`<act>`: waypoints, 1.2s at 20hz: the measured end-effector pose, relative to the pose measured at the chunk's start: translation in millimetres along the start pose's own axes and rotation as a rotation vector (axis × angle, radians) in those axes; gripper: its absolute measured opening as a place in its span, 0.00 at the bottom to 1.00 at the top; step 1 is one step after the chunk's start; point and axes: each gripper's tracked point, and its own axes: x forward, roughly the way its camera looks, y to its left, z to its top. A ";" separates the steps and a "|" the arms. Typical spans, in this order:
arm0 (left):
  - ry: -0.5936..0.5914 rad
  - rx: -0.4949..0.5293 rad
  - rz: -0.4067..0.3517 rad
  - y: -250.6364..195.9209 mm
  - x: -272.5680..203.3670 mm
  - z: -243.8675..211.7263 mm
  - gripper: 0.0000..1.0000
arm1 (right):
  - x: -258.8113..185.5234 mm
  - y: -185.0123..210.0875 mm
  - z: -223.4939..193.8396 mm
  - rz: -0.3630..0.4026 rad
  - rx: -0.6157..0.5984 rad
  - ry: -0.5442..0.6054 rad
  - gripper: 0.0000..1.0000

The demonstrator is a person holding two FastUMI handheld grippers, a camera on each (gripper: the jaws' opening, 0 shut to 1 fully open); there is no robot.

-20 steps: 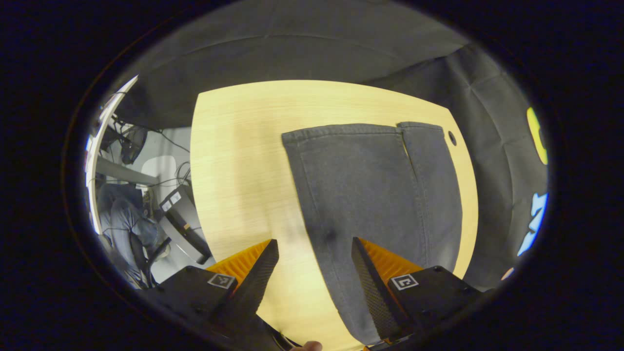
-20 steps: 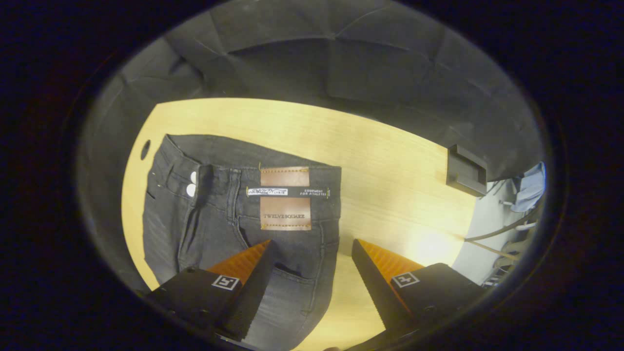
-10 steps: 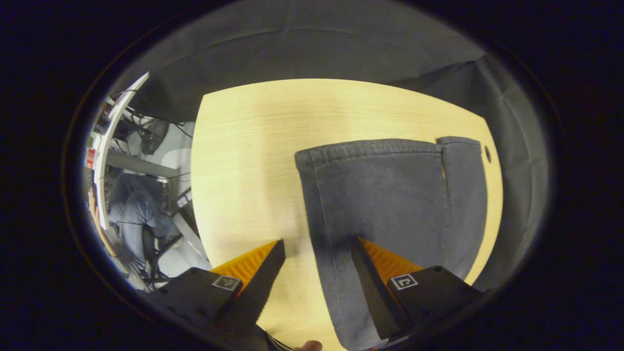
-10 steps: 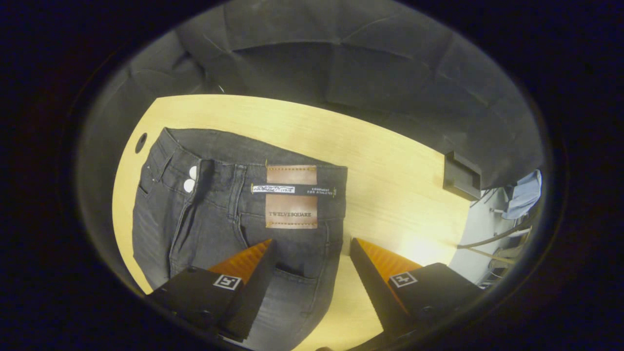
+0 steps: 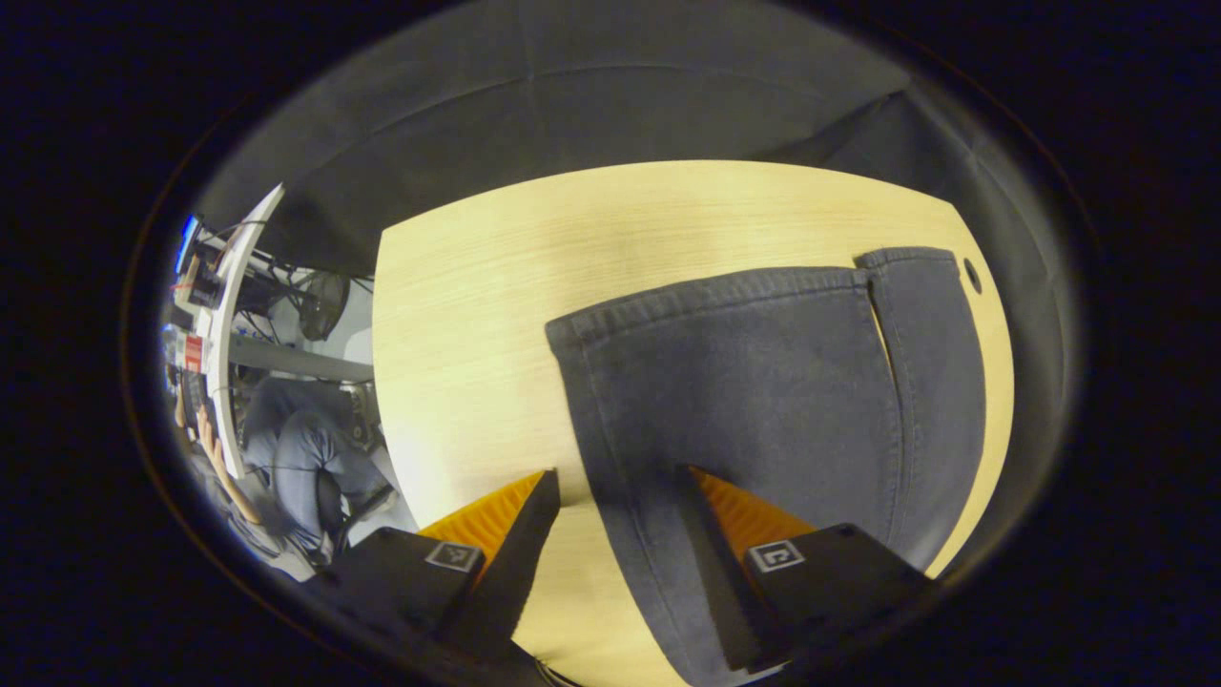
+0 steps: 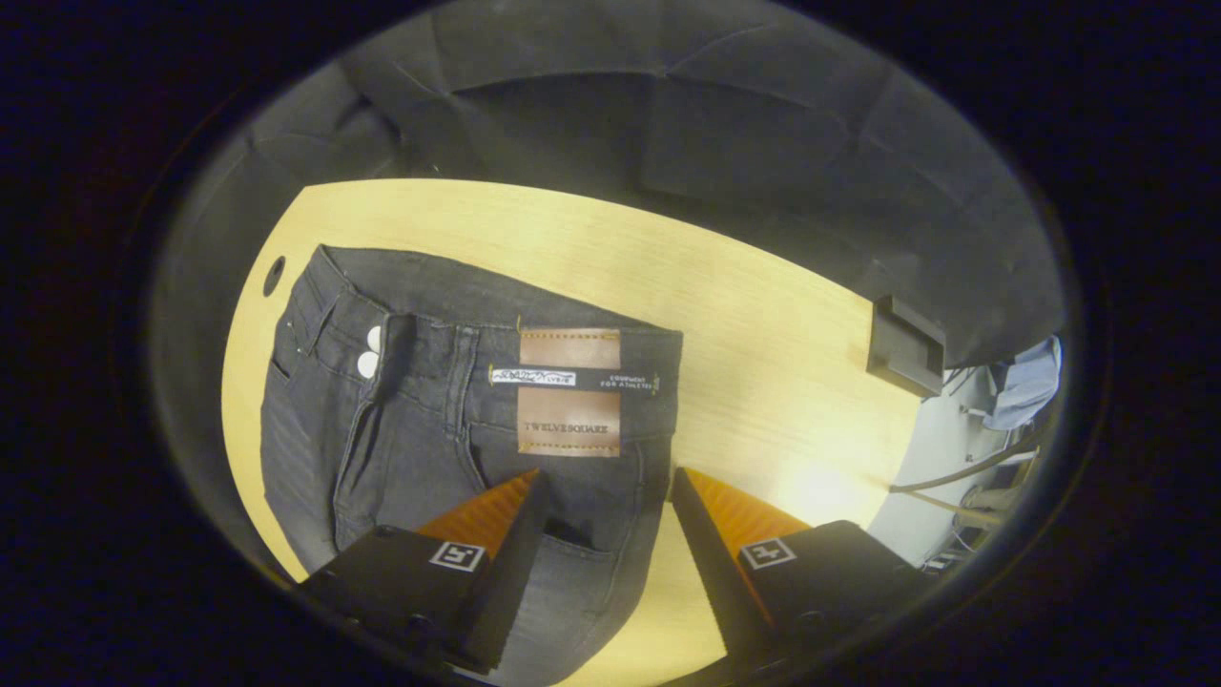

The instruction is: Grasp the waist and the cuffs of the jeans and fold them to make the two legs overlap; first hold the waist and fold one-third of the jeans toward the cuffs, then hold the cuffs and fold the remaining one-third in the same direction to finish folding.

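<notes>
Dark grey jeans lie flat on a light wooden table. The left gripper view looks at the cuffs (image 5: pixel 725 291) of the two legs, the nearer leg (image 5: pixel 754 401) wide, the farther one a narrow strip (image 5: pixel 930 382) beside it. My left gripper (image 5: pixel 615 496) is open above the near leg's side edge. The right gripper view looks at the waist (image 6: pixel 477 363) with its brown leather patch (image 6: pixel 568 393) and two white buttons (image 6: pixel 370 350). My right gripper (image 6: pixel 606 491) hangs open over the hip and back pocket by the waist's right corner.
The table (image 5: pixel 477 315) has bare wood left of the cuffs and right of the waist (image 6: pixel 782 353). A small black box (image 6: pixel 904 345) sits at the table's far right edge. A round cable hole (image 6: pixel 275 276) lies near the waist. A seated person (image 5: pixel 286 448) is beyond the table.
Both grippers' jaws have narrowed a little. The left gripper has swung so the cuffs sit larger and more tilted in its view. The right gripper has crept slightly toward the waist.
</notes>
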 end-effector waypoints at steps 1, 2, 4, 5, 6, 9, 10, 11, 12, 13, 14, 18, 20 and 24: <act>-0.001 0.026 -0.011 -5.7 -2.6 1.2 0.71 | -2.4 0.8 1.4 0.015 -0.008 0.005 0.77; -0.005 0.036 -0.028 -12.5 -1.1 0.8 0.58 | -1.2 2.9 3.7 0.036 -0.007 0.007 0.63; -0.020 0.001 -0.062 -22.6 2.5 -0.3 0.28 | -2.9 8.9 4.6 0.098 -0.002 0.010 0.38; -0.020 -0.009 -0.075 -21.3 1.1 1.0 0.11 | -2.7 11.7 3.0 0.136 0.008 0.019 0.32; -0.018 -0.009 -0.086 -19.2 -0.6 0.9 0.11 | -2.0 11.2 3.6 0.165 0.030 0.009 0.19; -0.016 -0.026 -0.111 -18.2 -2.6 2.1 0.11 | -1.6 15.2 2.0 0.259 0.055 -0.002 0.13; -0.002 -0.021 -0.110 -15.6 -2.8 -0.7 0.11 | -6.0 15.2 1.3 0.298 0.060 -0.003 0.11; 0.012 -0.020 -0.093 -11.5 -6.9 -1.6 0.11 | -14.9 19.8 3.6 0.342 0.085 -0.005 0.10; 0.023 -0.036 -0.092 -10.1 -16.3 1.3 0.11 | -28.2 23.9 3.7 0.382 0.111 0.007 0.10; 0.029 -0.063 -0.115 -15.0 -28.4 6.5 0.11 | -44.0 29.2 5.6 0.423 0.134 0.020 0.10; 0.033 -0.086 -0.138 -21.4 -42.4 13.3 0.11 | -57.9 33.7 5.1 0.462 0.152 0.037 0.09; 0.005 -0.111 -0.240 -68.4 -99.2 46.0 0.11 | -114.2 59.8 13.2 0.604 0.262 0.121 0.08; 0.010 -0.135 -0.283 -102.1 -120.1 64.0 0.11 | -133.3 77.9 25.6 0.627 0.278 0.130 0.07; -0.001 -0.112 -0.296 -166.9 -127.9 102.3 0.10 | -165.4 158.8 55.8 0.731 0.365 0.163 0.06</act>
